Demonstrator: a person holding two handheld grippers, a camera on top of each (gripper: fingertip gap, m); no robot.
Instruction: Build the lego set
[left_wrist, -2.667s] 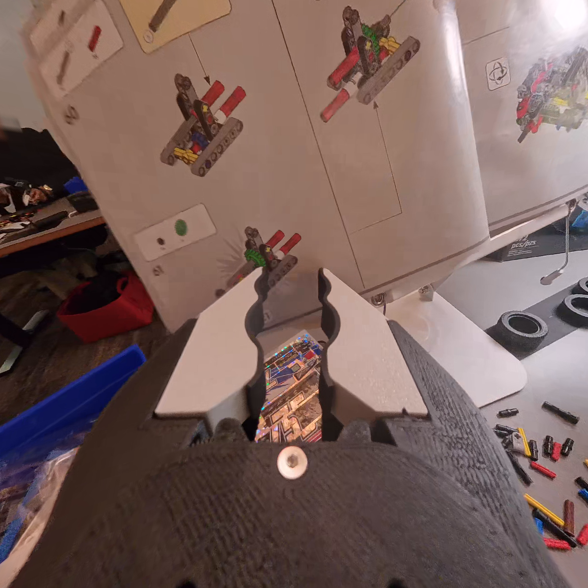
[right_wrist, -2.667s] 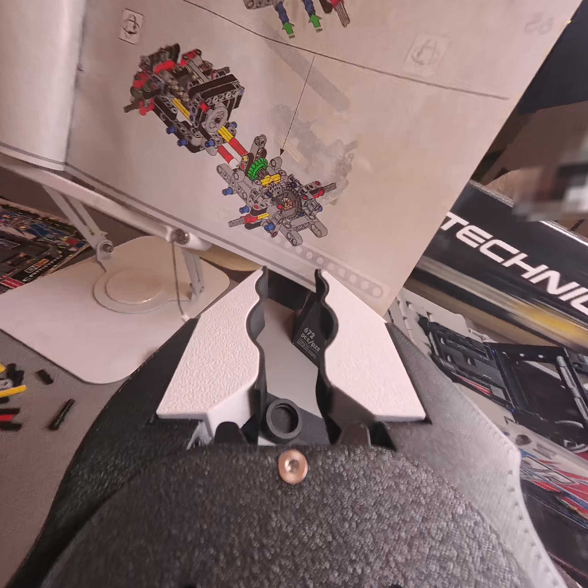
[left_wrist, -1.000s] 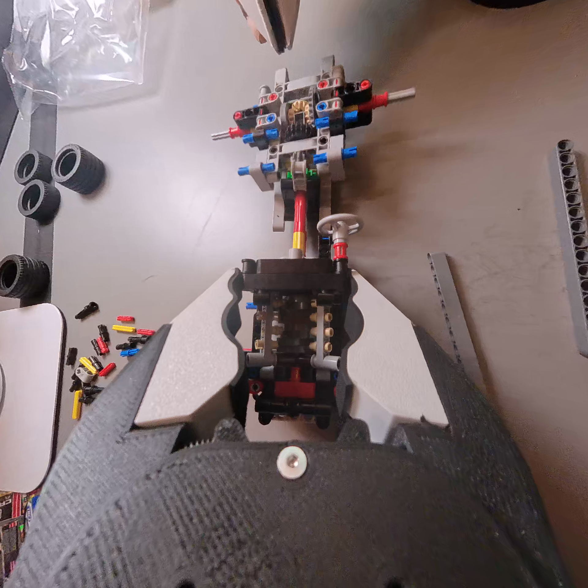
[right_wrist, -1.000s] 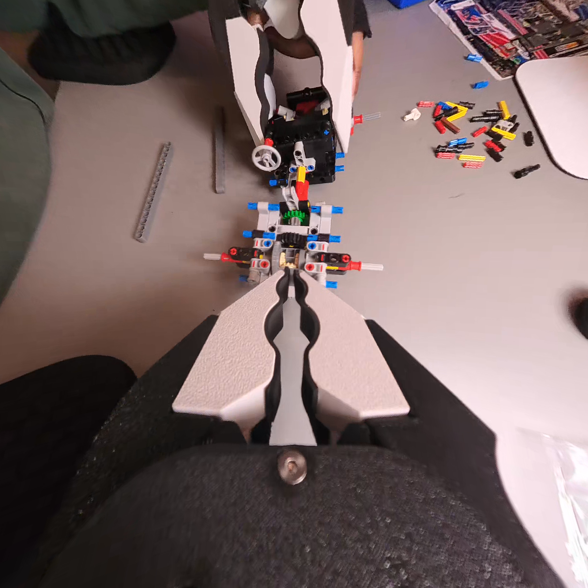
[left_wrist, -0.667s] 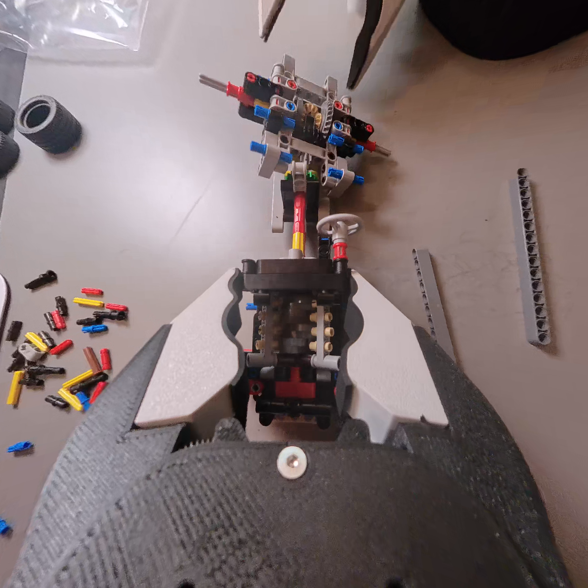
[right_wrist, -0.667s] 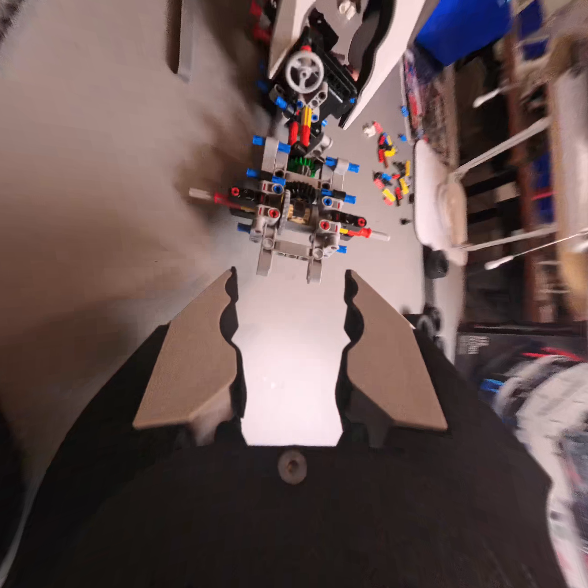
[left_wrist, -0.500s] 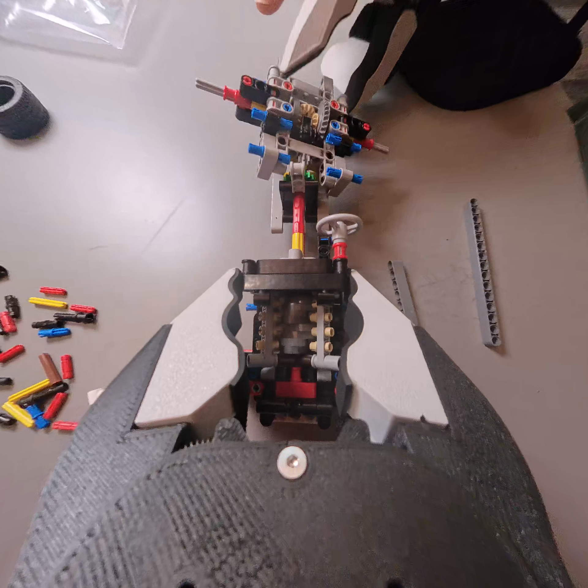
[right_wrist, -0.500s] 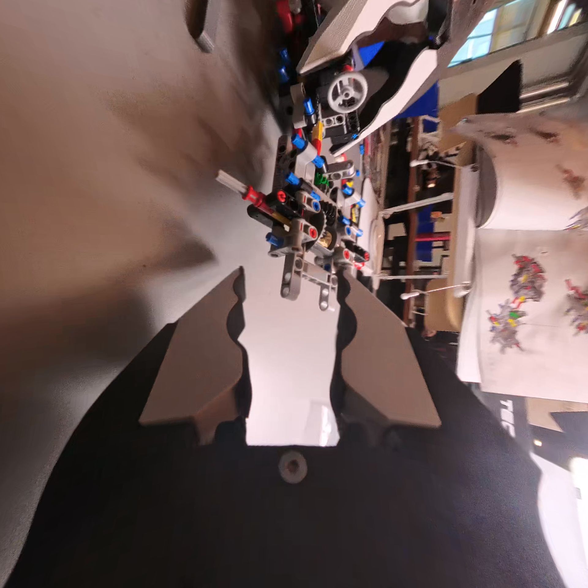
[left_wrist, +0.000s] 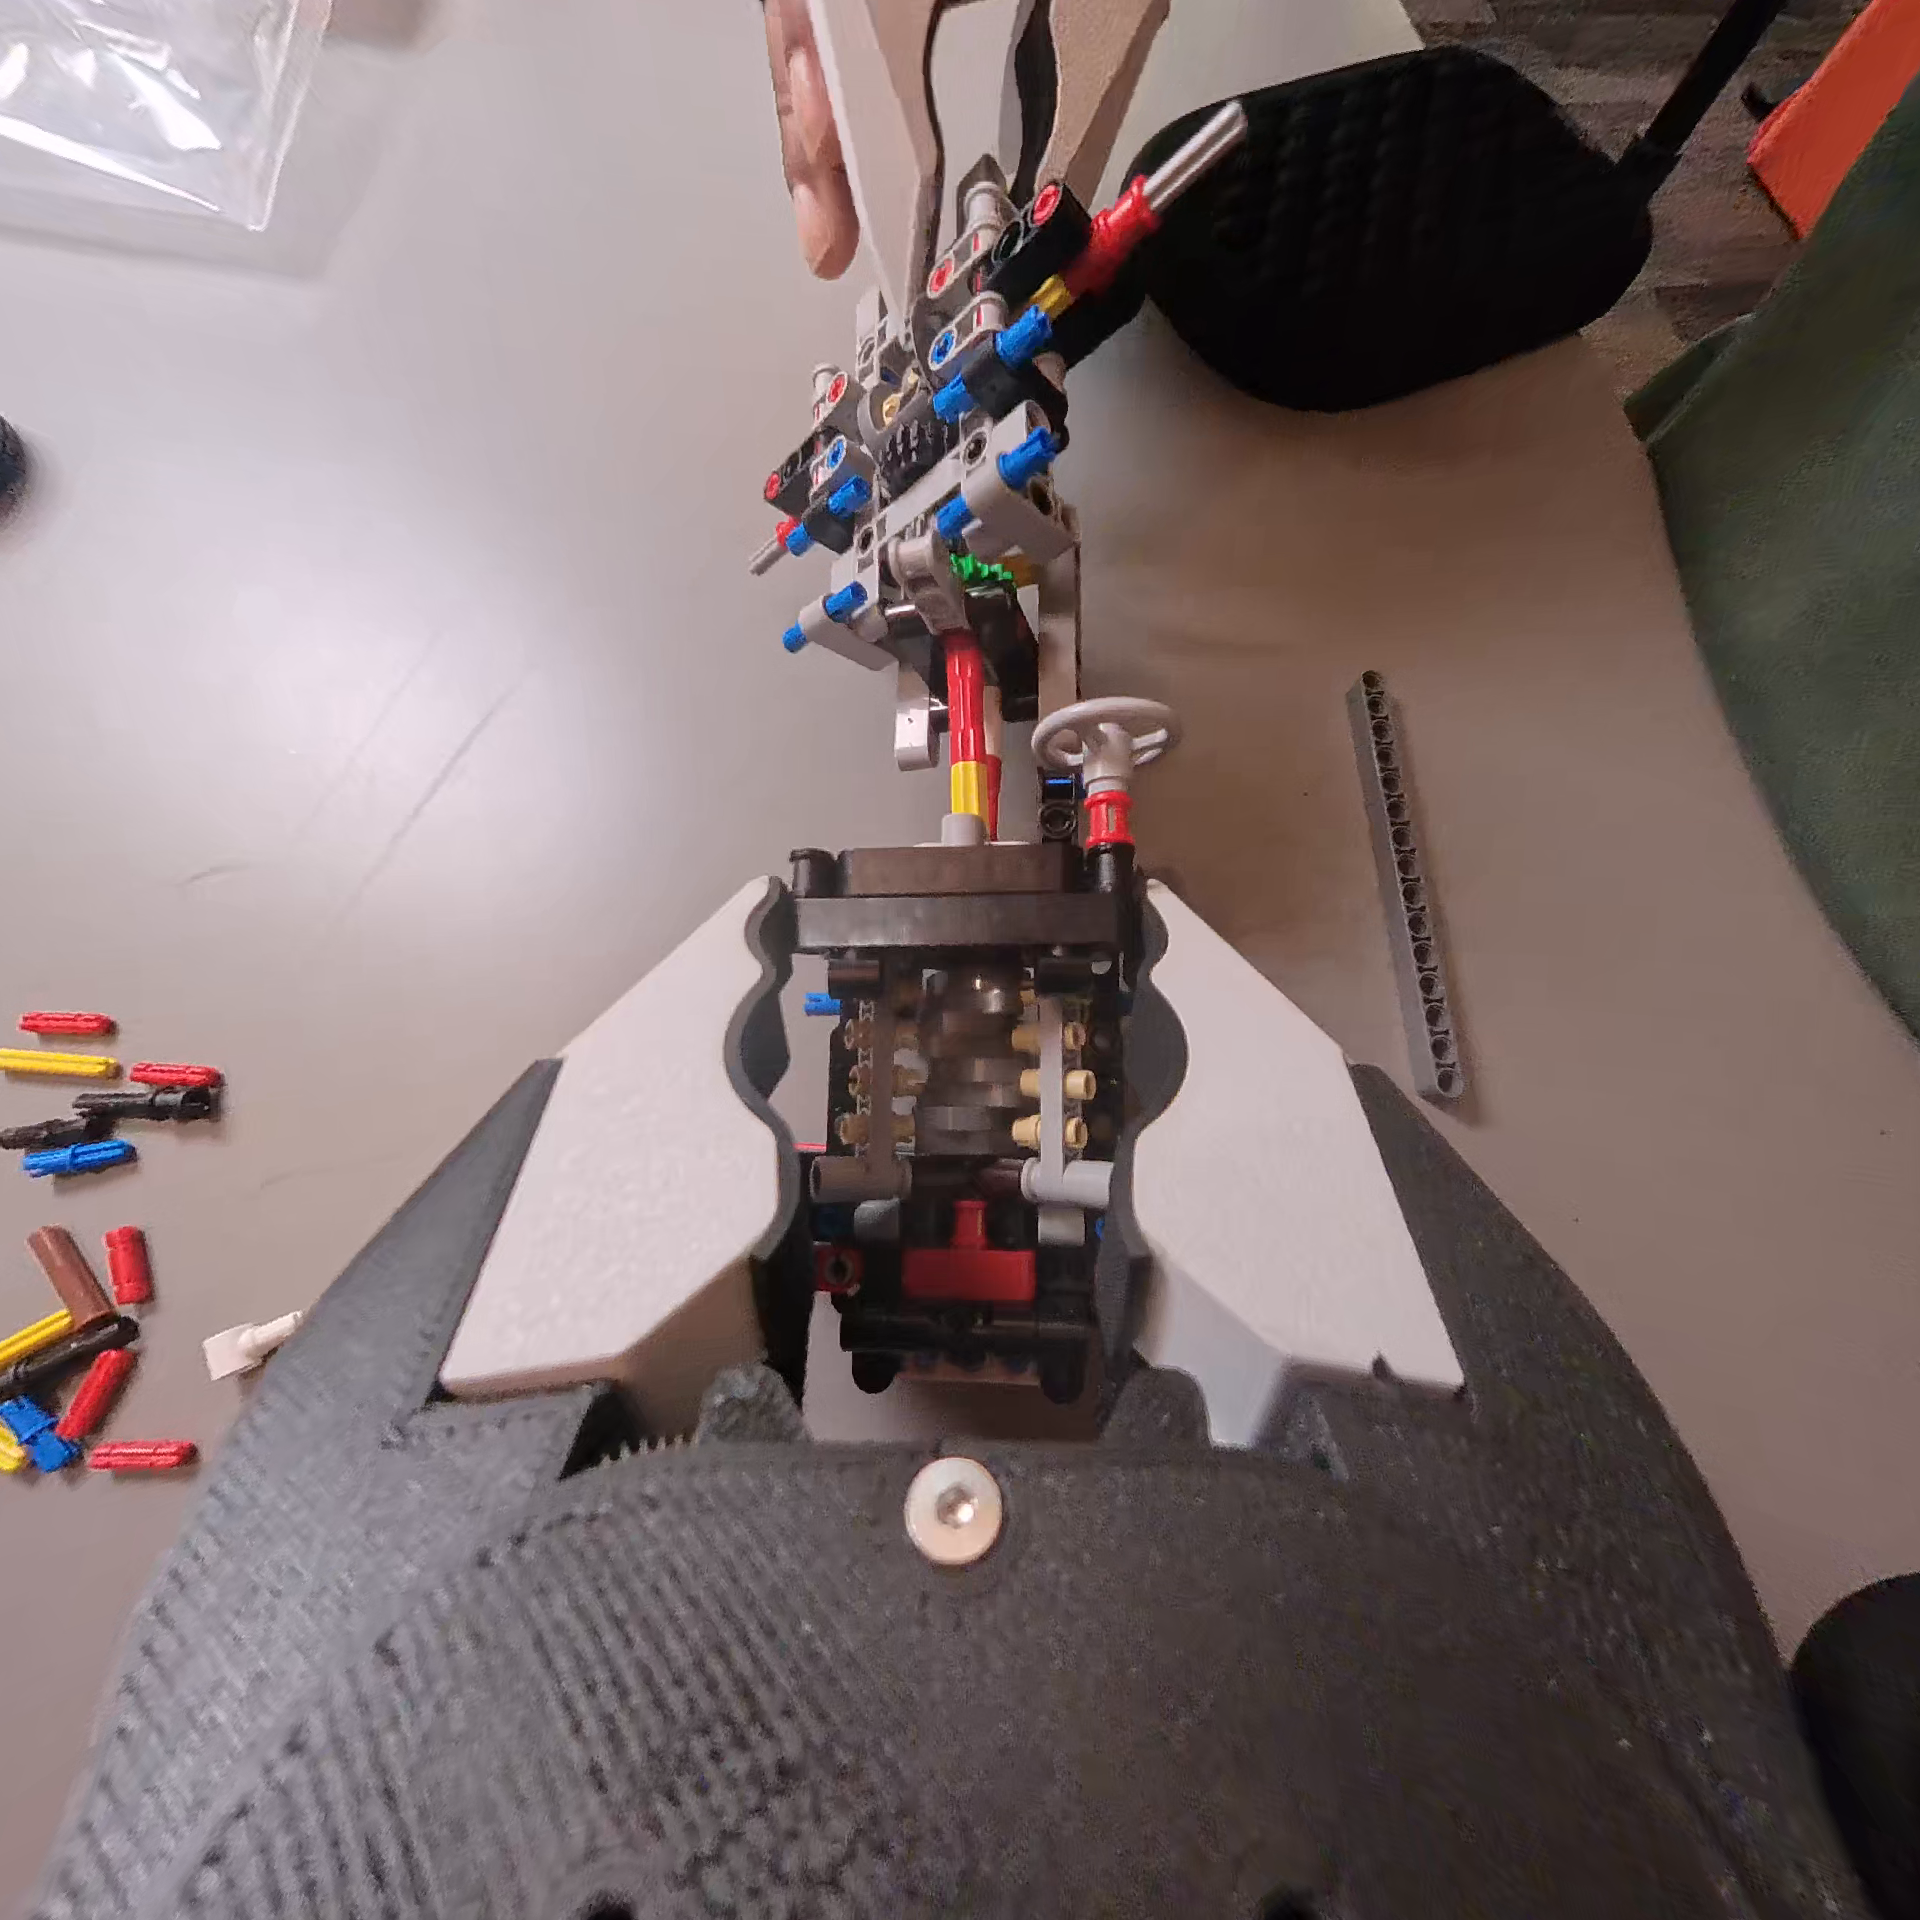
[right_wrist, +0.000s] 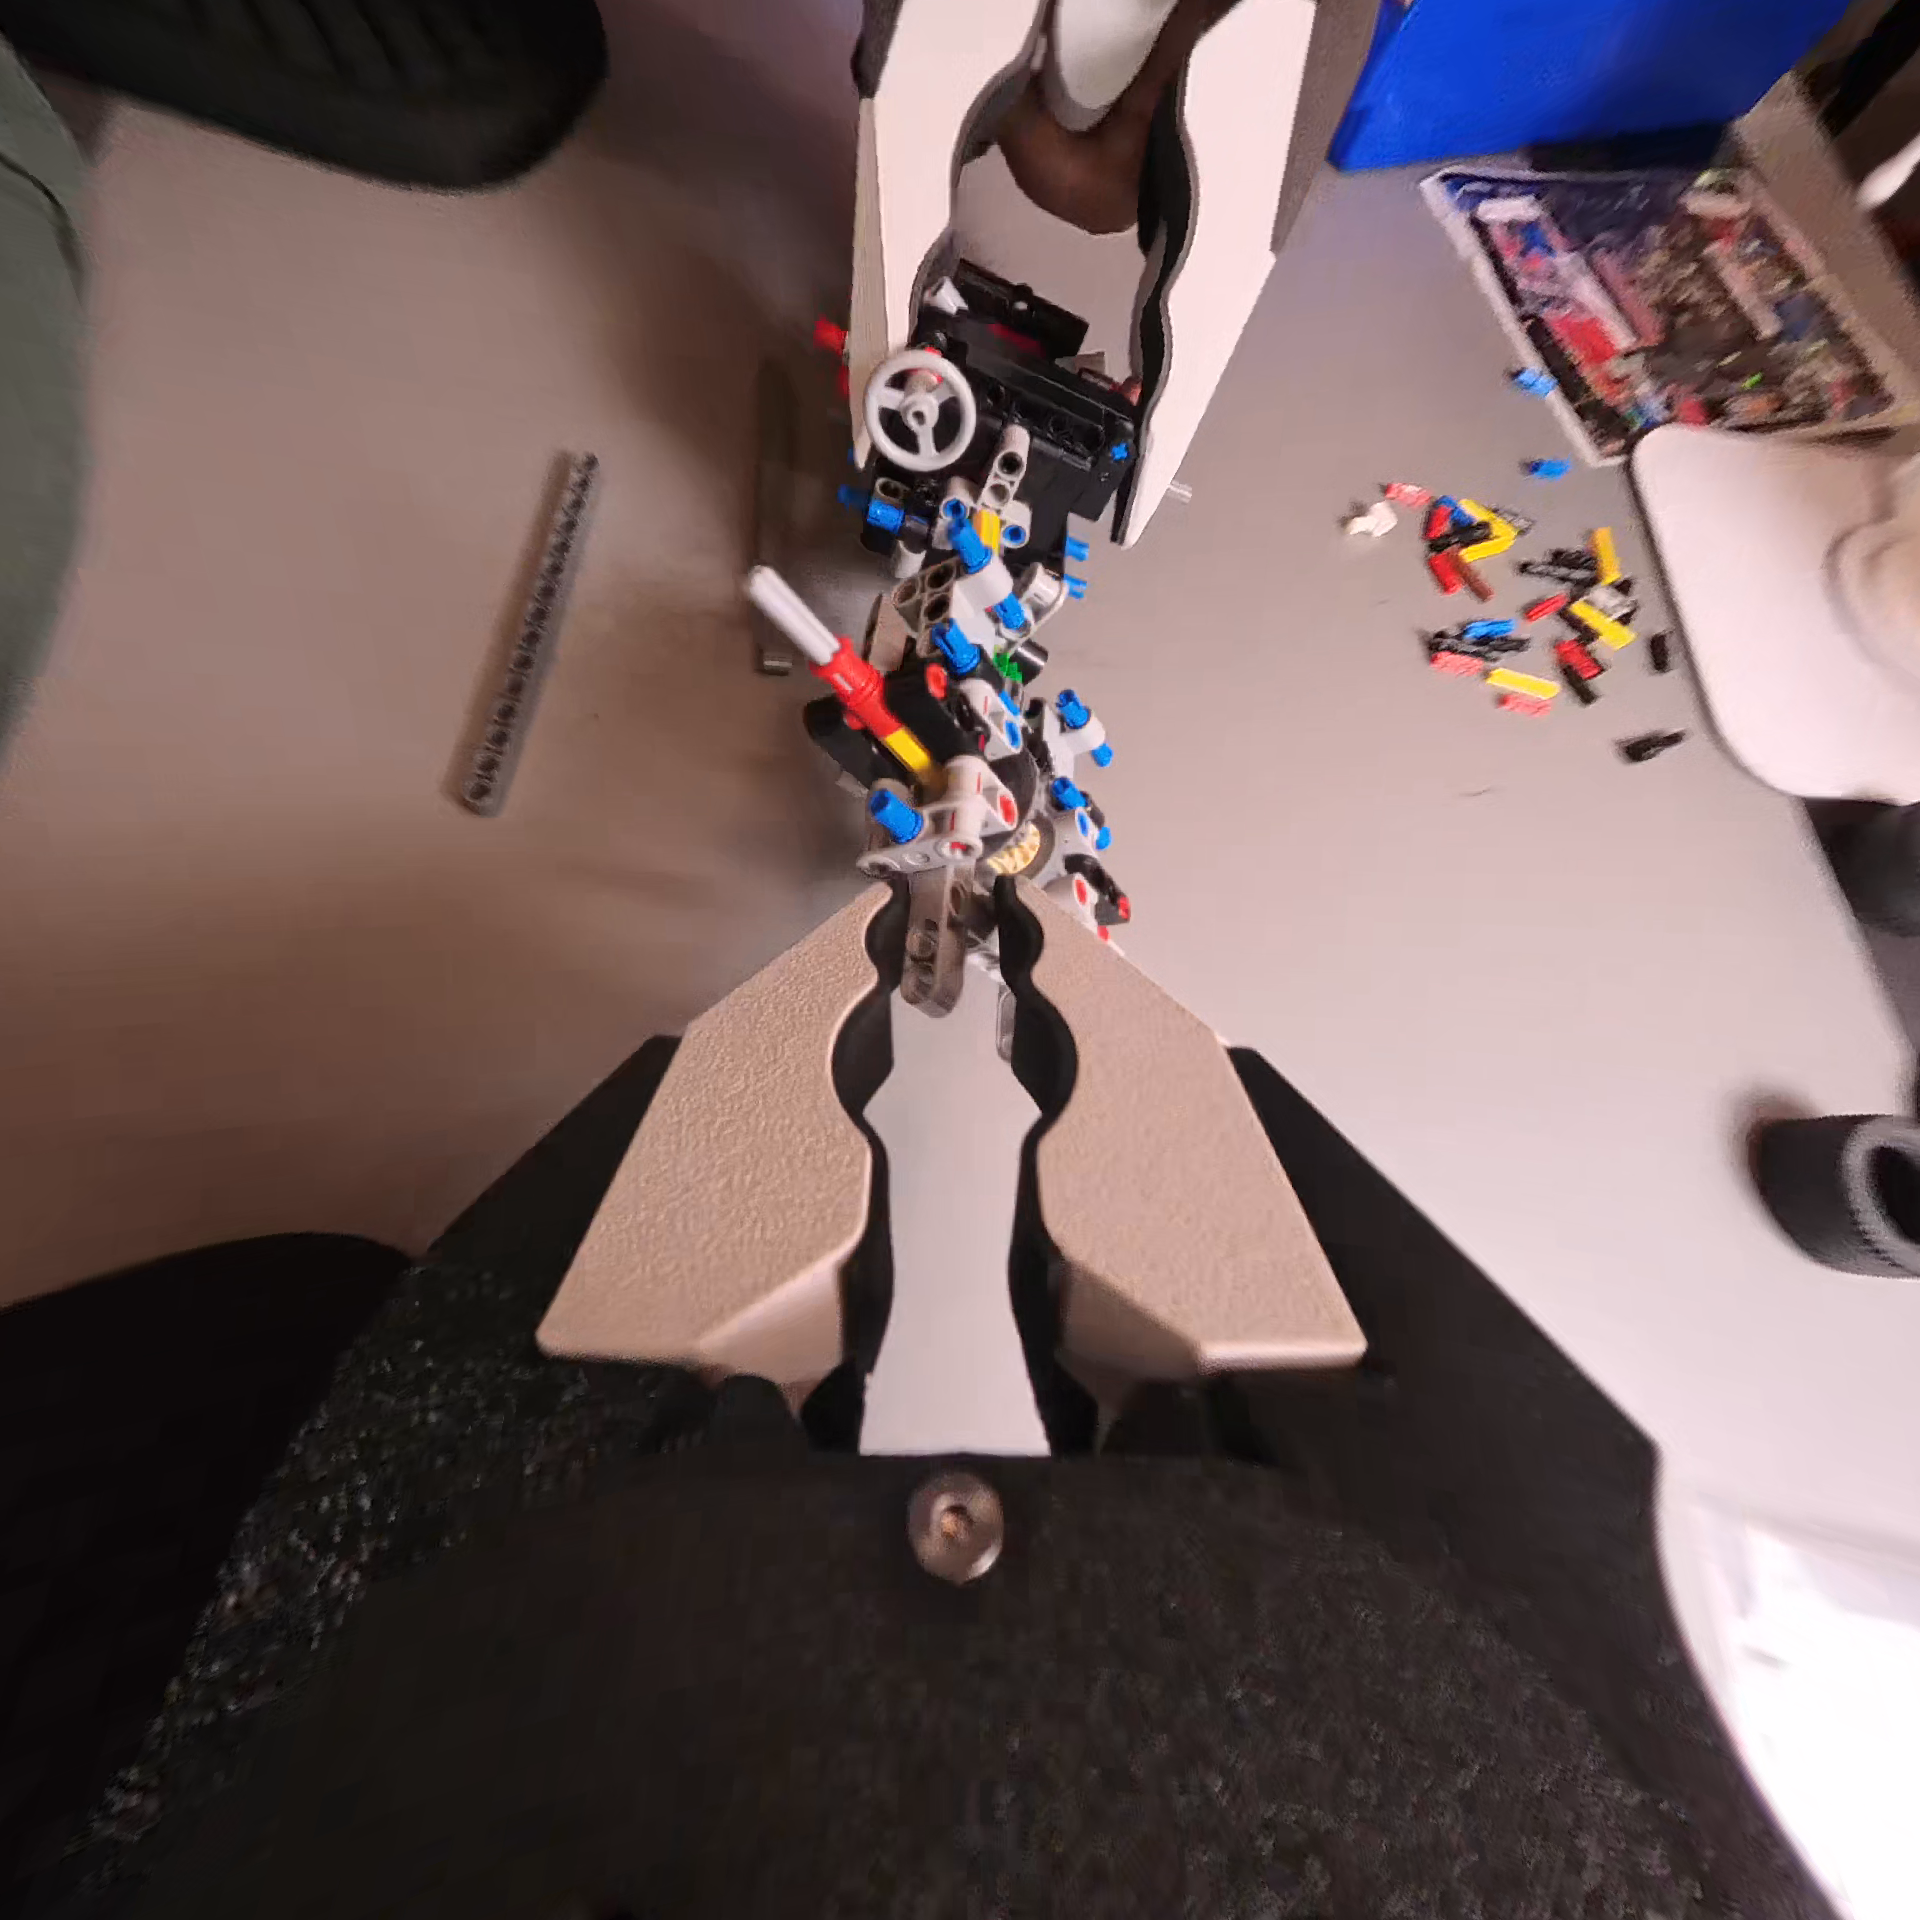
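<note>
A half-built lego model (left_wrist: 961, 644) is held up between the two grippers, above the grey tabletop (left_wrist: 364, 623). In the left wrist view, the black engine block (left_wrist: 966, 1101) of the model is gripped by the left gripper (left_wrist: 961, 904). Its fingers (left_wrist: 644, 1132) are spread about as wide as the block and are pressed on both sides of it. From the block, a red and yellow rod (left_wrist: 966, 727) runs toward 12 o'clock, and a small grey steering wheel (left_wrist: 1107, 732) is seen just beside it at 1 o'clock.

In the right wrist view, the far end of the model, with its grey beams and blue pins (right_wrist: 966, 790), is reached by the right gripper (right_wrist: 945, 914). The fingers (right_wrist: 748, 1132) are nearly closed, and a grey beam (right_wrist: 930, 945) is seen between the tips. It looks pinched, but a firm hold cannot be made out for sure.

A good part of the work seems done: the engine, the rod, the gears and the wheel for steering are already joined. Much is still left. No tyres are fitted yet, and one black tyre (right_wrist: 1839, 1195) is seen lying at 3 o'clock in the right wrist view. A heap of loose pins (right_wrist: 1517, 613) in red, yellow, blue and black lies unused at 2 o'clock. A long grey beam (left_wrist: 1408, 894) lies on the tabletop at 3 o'clock in the left wrist view, well apart from the model. A clear plastic bag (left_wrist: 135, 104) lies at 11 o'clock.
</note>
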